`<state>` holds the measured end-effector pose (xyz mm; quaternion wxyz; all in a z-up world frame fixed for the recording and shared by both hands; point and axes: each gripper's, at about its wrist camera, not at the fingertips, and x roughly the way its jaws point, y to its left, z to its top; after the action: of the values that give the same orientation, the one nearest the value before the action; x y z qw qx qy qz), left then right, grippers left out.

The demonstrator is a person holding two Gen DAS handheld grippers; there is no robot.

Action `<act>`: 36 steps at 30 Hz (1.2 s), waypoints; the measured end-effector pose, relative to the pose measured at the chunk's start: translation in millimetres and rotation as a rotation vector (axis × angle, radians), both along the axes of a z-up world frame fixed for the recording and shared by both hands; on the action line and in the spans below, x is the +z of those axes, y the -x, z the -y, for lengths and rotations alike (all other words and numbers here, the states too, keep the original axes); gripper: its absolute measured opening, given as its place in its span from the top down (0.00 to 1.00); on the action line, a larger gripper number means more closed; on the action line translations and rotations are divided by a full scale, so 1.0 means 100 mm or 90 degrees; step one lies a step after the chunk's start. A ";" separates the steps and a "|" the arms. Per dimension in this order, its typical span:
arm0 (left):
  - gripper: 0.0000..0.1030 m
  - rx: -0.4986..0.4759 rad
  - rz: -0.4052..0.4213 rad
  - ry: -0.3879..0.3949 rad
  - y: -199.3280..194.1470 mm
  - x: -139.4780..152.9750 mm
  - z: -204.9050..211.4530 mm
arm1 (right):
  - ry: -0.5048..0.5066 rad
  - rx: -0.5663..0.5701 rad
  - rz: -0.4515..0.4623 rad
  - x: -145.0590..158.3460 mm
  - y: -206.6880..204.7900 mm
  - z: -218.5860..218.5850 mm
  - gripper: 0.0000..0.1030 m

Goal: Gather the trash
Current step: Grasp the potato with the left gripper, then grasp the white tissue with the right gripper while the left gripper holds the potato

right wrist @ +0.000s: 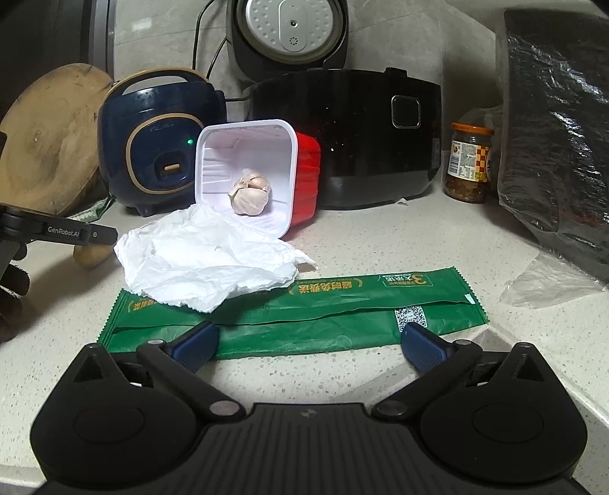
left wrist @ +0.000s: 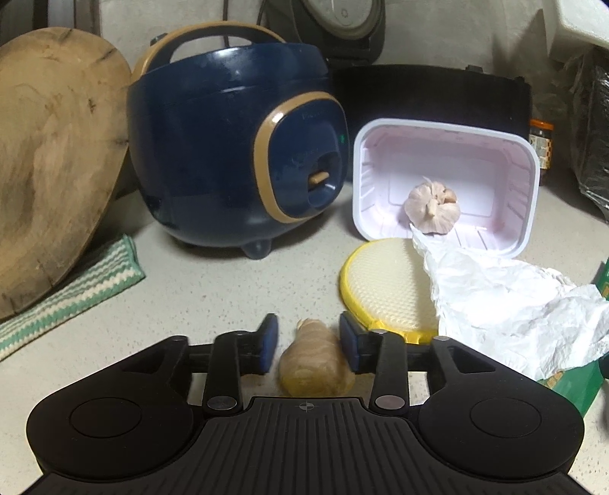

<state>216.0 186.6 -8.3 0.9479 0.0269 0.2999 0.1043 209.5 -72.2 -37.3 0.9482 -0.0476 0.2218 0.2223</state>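
Ginger piece (left wrist: pixel 312 361), speckled countertop (left wrist: pixel 213 289), possibly stone

I see a navy rice cooker (right wrist: pixel 156 160) with tan trim at about ten o'clock on the speckled countertop (right wrist: pixel 380 243), its small green light lit. A round wooden board (right wrist: pixel 49 144) leans at nine o'clock, just beside the cooker, over a green-and-white striped cloth (left wrist: pixel 68 289). Behind, at twelve o'clock, I make out a larger black cooker (right wrist: pixel 361 141) with its lid (right wrist: pixel 289 26) raised. A labelled glass jar (right wrist: pixel 469 163) stands at one o'clock, near a dark foil-wrapped bundle (right wrist: pixel 555 133) at two o'clock. In the left view a yellow-rimmed round pad (left wrist: pixel 384 285) lies flat at one o'clock.
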 end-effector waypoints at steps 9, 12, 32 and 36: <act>0.60 -0.022 -0.037 0.044 0.02 -0.04 0.05 | 0.009 0.016 0.003 0.00 0.03 0.01 0.00; 0.60 -0.033 -0.037 0.069 0.06 -0.03 0.02 | 0.011 0.018 0.003 -0.01 0.03 0.01 0.00; 0.60 -0.107 0.002 0.051 0.89 0.19 0.50 | 0.047 0.069 -0.038 0.10 0.04 -0.01 0.01; 0.60 -0.120 -0.021 0.049 0.96 0.17 0.56 | -0.004 0.091 0.016 0.30 0.21 0.04 0.01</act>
<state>119.7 130.3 8.2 0.9486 0.0202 0.3157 0.0026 188.1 -75.8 -7.0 0.9327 -0.0628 0.2052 0.2898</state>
